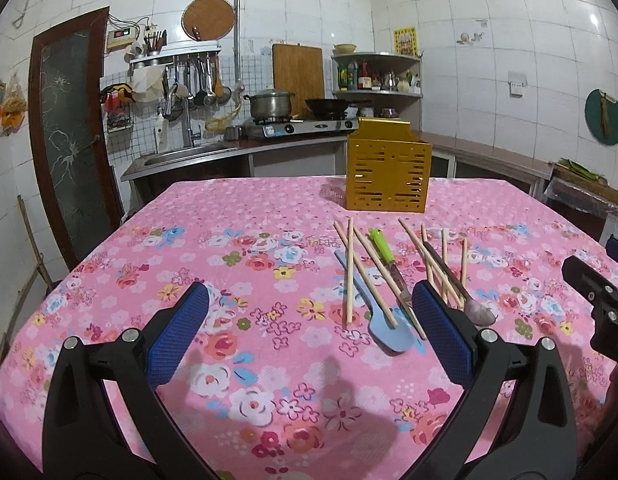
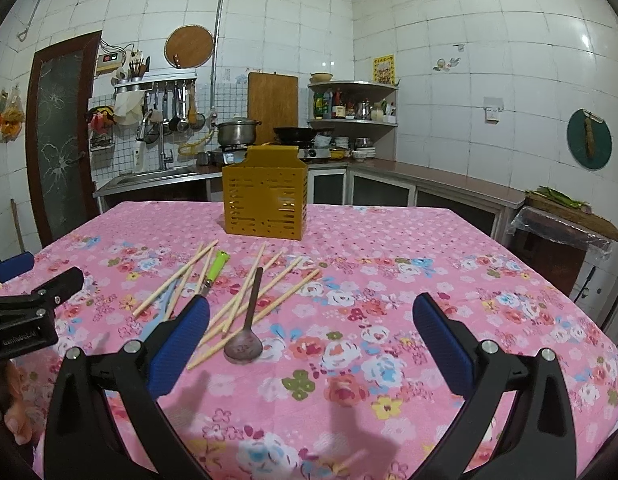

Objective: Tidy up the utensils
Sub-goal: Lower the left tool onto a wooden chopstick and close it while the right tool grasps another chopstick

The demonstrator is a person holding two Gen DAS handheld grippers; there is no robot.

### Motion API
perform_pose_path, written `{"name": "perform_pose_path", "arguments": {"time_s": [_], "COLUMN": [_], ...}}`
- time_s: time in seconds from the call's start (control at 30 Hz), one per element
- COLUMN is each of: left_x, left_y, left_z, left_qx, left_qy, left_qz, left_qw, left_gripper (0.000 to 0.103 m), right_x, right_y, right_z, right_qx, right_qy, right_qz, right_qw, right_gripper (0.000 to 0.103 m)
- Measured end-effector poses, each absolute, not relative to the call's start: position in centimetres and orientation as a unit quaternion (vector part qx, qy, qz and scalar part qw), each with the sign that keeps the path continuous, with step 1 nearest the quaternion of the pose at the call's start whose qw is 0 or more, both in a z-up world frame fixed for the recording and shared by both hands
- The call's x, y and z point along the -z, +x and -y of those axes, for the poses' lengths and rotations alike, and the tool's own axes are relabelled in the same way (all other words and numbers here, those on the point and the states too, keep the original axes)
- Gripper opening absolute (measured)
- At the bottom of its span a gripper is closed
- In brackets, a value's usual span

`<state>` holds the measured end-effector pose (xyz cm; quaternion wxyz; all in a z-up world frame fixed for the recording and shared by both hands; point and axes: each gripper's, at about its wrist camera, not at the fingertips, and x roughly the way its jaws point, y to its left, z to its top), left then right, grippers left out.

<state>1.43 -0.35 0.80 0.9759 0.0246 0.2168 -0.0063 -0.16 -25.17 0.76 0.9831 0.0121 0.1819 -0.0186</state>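
A yellow slotted utensil holder (image 1: 387,172) (image 2: 265,204) stands upright on the far side of the pink floral table (image 1: 237,240) (image 2: 429,272). In front of it lie several wooden chopsticks (image 1: 351,268) (image 2: 269,292), a light blue spatula (image 1: 385,328), a green-handled knife (image 1: 383,246) (image 2: 217,263) and a dark brown spoon (image 2: 245,344) (image 1: 479,312). My left gripper (image 1: 309,312) is open and empty, left of the utensils. My right gripper (image 2: 309,320) is open and empty, right of the pile; its left pad hides part of some chopsticks.
Behind the table runs a kitchen counter with a sink (image 1: 185,156), a gas stove with a pot (image 1: 269,104) and a wok (image 1: 329,106). A corner shelf (image 2: 353,120) holds bottles. A door (image 1: 69,136) is at left.
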Motion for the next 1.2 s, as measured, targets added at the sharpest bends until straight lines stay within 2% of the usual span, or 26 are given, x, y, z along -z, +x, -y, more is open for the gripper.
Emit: {"name": "perform_pose_path", "arguments": {"time_s": [0.33, 0.6, 1.0, 1.1, 1.13, 1.2], "left_x": [-3.5, -1.3, 2.2, 2.9, 3.1, 3.1], "left_y": [8.2, 15.6, 22.1, 22.8, 23.1, 23.5], "left_z": [-0.9, -0.8, 0.5, 0.8, 0.9, 1.2], "left_qx": [0.009, 0.041, 0.04, 0.042, 0.045, 0.051], "left_qy": [0.022, -0.005, 0.001, -0.005, -0.008, -0.009], "left_qz": [-0.261, -0.343, -0.402, -0.417, -0.421, -0.425], "left_qw": [0.965, 0.938, 0.915, 0.908, 0.906, 0.904], "left_gripper": [0.098, 0.098, 0.098, 0.096, 0.093, 0.091], "right_x": [-2.3, -0.3, 3.9, 4.8, 5.0, 5.3], "right_y": [7.0, 13.8, 20.6, 21.5, 21.7, 22.1], "right_z": [25.1, 25.0, 27.2, 27.1, 27.1, 27.1], "right_qx": [0.014, 0.052, 0.064, 0.066, 0.065, 0.063], "right_qy": [0.004, -0.024, 0.045, 0.047, 0.051, 0.056], "right_qz": [-0.23, -0.295, -0.405, -0.421, -0.424, -0.432], "right_qw": [0.973, 0.954, 0.911, 0.904, 0.902, 0.898], "right_gripper": [0.099, 0.099, 0.099, 0.098, 0.096, 0.087]}}
